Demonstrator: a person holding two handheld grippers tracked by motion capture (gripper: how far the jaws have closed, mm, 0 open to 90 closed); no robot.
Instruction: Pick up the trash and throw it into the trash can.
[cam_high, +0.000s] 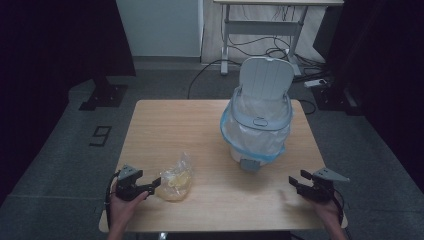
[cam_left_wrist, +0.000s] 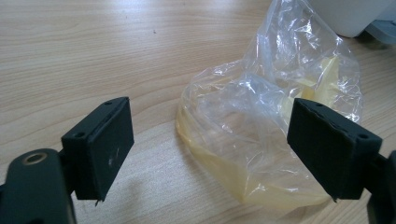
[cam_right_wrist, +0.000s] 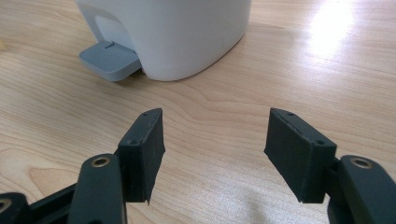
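The left gripper (cam_left_wrist: 208, 154) has its jaws wide apart, and the bag (cam_left_wrist: 275, 121) lies between and just beyond them, in the lower middle of the high view on the table (cam_high: 160, 125). The bag is thin clear plastic with something yellow inside. It looks light, soft and slippery, so I would pinch the crumpled upper part. The right gripper (cam_right_wrist: 215, 149) is also open and empty, low at the right, near the bin (cam_high: 257, 120), whose lid stands up.
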